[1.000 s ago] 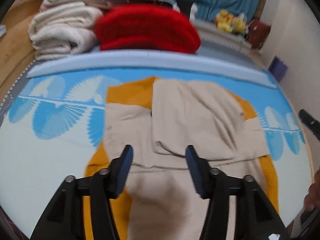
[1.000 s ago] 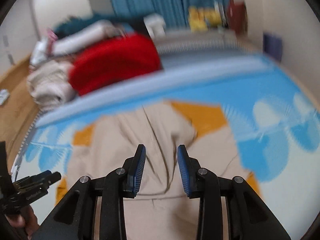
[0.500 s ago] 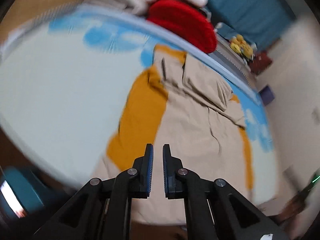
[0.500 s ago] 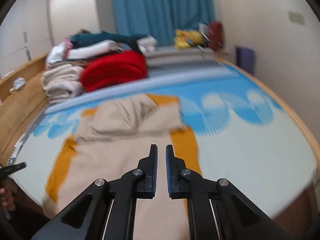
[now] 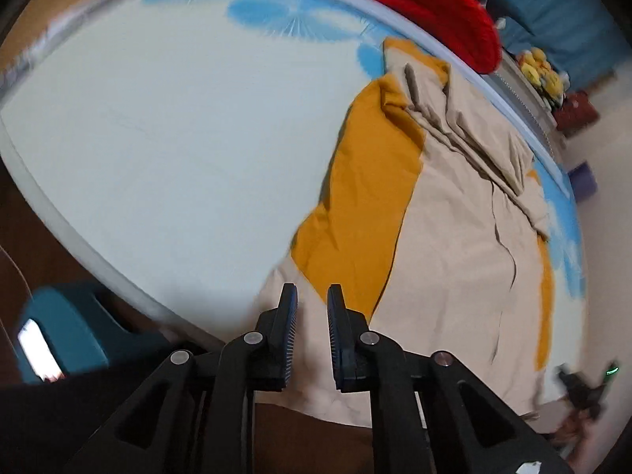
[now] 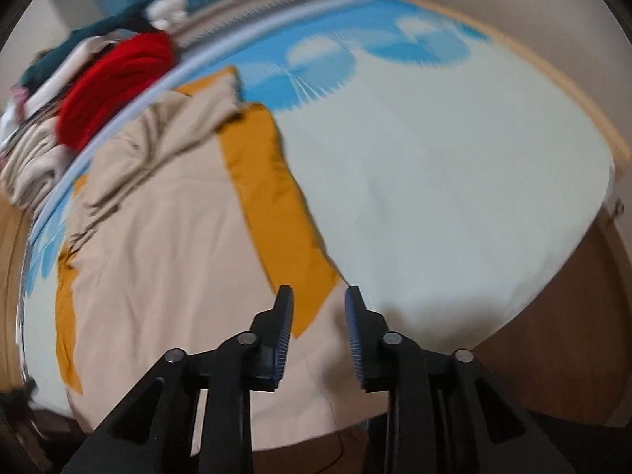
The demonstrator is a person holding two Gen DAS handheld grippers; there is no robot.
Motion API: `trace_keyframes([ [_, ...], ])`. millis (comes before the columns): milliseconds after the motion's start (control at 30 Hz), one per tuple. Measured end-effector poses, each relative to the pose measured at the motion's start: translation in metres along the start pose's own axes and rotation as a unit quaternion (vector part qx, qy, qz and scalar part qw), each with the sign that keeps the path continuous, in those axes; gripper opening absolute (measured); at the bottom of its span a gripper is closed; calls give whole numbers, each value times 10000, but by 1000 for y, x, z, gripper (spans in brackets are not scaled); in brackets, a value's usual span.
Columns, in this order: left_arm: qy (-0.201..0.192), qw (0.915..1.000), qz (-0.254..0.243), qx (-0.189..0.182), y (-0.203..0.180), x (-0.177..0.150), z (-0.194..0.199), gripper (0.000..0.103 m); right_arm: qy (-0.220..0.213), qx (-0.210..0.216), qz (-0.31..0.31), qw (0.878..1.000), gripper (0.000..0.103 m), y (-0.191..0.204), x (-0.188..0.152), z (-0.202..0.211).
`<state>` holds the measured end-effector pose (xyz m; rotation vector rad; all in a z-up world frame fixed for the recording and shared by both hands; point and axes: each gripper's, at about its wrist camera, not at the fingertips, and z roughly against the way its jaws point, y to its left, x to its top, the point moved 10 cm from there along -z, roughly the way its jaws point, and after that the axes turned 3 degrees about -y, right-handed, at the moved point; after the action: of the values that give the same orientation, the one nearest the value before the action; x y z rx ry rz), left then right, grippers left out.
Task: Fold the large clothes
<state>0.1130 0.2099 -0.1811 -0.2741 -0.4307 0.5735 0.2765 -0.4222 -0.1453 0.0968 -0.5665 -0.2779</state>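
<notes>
A big beige garment (image 5: 454,256) with mustard-yellow panels down both sides lies spread flat on the bed (image 5: 166,150). Its far end is bunched into loose folds near the long pale-blue bolster (image 6: 130,106), and its near hem hangs just over the mattress edge.

The left tongs (image 5: 312,316) hang over the garment's near left corner, right where beige meets yellow. Their jaws have just been easing apart and now stand open by a narrow slit; nothing is between them, and the cloth lies below.

The right tongs (image 6: 319,316) hover over the near right corner, above the tip of the yellow strip. Their jaws have just been widening too, to a moderate gap, and they hold nothing.

The sheet is white with blue fan shapes along its far side. Behind the bolster sits a red knit bundle (image 5: 430,8) beside a stack of pale folded cloth (image 6: 31,162), with a teal curtain (image 5: 553,19) beyond.
</notes>
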Motion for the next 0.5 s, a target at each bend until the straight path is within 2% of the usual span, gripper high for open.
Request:
trace_keyframes([
  [100,249,9994,52,255,11,-4,-12,18,513,-319,-68,9981,31,-9,-9,-28],
  [200,454,9982,32,389,16,-11,-21,24,843,-433,-219,9953,31,-16,-19,-40],
  [300,533,9966,-15,625,24,-16,-28,35,963,-511,-54,9940,36,-15,-25,-45],
  [367,599,9952,59,769,34,-19,-33,35,1019,-534,57,9933,44,-16,-29,-47],
  [500,832,9915,91,993,46,-30,-46,35,1044,-420,61,9936,49,-22,-36,-51],
])
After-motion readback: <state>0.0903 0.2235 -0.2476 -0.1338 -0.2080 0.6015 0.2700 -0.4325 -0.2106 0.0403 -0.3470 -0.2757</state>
